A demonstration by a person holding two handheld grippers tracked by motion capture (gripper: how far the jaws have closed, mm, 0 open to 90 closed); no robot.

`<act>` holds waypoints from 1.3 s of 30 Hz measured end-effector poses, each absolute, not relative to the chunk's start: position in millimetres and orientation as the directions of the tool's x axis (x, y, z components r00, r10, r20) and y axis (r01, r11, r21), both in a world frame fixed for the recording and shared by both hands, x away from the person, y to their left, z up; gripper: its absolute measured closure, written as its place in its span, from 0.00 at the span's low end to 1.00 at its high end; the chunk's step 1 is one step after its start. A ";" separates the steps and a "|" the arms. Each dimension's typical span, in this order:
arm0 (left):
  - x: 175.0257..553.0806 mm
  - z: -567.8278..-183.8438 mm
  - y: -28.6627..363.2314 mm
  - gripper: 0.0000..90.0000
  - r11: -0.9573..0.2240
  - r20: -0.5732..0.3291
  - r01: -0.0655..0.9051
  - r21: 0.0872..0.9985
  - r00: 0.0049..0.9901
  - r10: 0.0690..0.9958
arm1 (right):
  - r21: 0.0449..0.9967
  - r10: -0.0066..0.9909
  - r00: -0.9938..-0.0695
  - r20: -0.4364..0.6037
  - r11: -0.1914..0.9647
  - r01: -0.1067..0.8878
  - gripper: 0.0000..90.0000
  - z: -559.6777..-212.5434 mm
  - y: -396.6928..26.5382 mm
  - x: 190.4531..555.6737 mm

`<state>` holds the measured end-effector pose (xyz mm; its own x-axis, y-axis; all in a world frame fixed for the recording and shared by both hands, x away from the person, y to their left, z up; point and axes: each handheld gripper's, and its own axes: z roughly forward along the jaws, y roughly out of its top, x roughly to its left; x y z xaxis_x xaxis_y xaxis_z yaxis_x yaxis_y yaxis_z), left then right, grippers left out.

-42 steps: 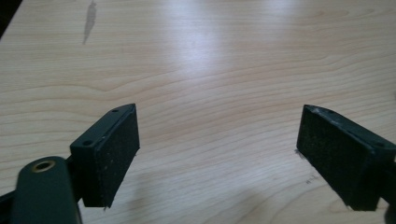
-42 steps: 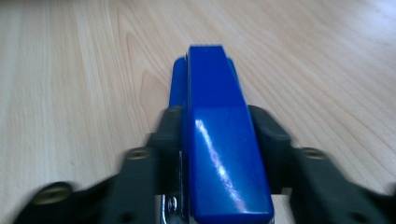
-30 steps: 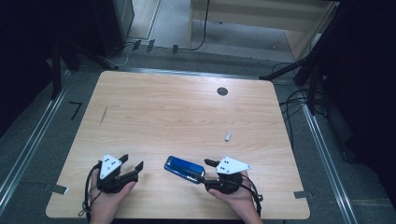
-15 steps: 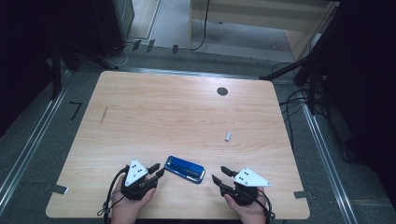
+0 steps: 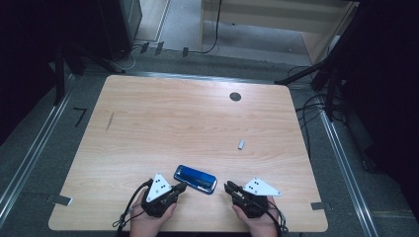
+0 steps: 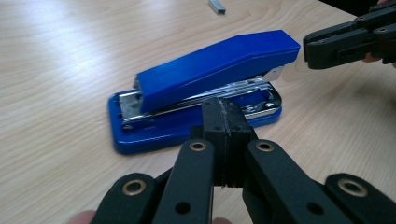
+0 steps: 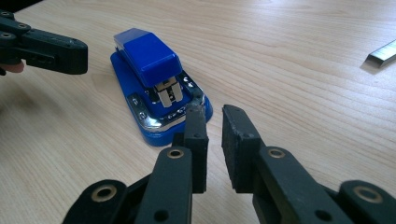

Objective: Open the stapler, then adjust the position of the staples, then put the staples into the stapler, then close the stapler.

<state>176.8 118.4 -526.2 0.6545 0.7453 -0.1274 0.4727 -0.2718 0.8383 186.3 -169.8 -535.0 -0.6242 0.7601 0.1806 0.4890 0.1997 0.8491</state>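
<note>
One blue metal-and-plastic stapler [image 5: 195, 178] near table's [image 5: 188, 123] front edge between two grippers, one grey staple strip [image 5: 241, 144] beyond, left gripper [image 5: 180, 187] jaws just closed together, empty, right gripper [image 5: 228, 186] jaws narrowing to a slit, empty, forearms cut off below.

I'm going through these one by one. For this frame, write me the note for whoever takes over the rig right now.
Left gripper: jaws have just been closing and are now shut on nothing, tips just short of the blue stapler.
Right gripper: jaws have just been closing; a narrow gap remains, nothing between them, set apart to the stapler's other side.
Stapler: lies flat near the table's near edge, between the two grippers, untouched.
Strip of staples: lies loose farther up the table, right of centre.
Done: both grippers brought beside the stapler.
Left: probably any grasp of the stapler or the staples.
</note>
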 end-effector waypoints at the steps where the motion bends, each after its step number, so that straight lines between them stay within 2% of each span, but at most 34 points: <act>1: 176.8 -526.2 118.4 1.00 -0.272 -0.127 0.473 0.838 0.654 0.745 | 0.847 0.760 -0.623 0.183 0.200 0.493 0.94 -535.1 -169.0 186.2; 6: 179.1 -530.1 109.5 1.00 -0.296 -0.130 0.485 0.823 0.668 0.733 | 0.841 0.764 -0.620 0.179 0.208 0.500 1.00 -536.7 -164.3 186.7; 13: 184.9 -532.2 102.6 1.00 -0.315 -0.115 0.477 0.820 0.677 0.727 | 0.832 0.766 -0.619 0.175 0.221 0.509 1.00 -538.8 -161.5 187.3; 16: 188.4 -532.2 96.8 1.00 -0.351 -0.076 0.458 0.817 0.688 0.721 | 0.818 0.764 -0.618 0.187 0.228 0.528 1.00 -542.7 -160.4 188.8; 31: 193.2 -533.9 95.8 1.00 -0.364 -0.090 0.505 0.782 0.670 0.737 | 0.820 0.752 -0.634 0.182 0.239 0.520 0.99 -545.1 -151.5 187.9; 39: 193.3 -534.3 92.3 1.00 -0.403 -0.060 0.500 0.767 0.680 0.730 | 0.819 0.756 -0.630 0.178 0.242 0.521 1.00 -545.1 -150.2 188.4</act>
<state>193.3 92.3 -534.3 0.6805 0.7303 -0.0603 0.5002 -0.4028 0.7665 188.4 -150.2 -545.1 -0.6302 0.7557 0.1781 0.5210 0.2416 0.8186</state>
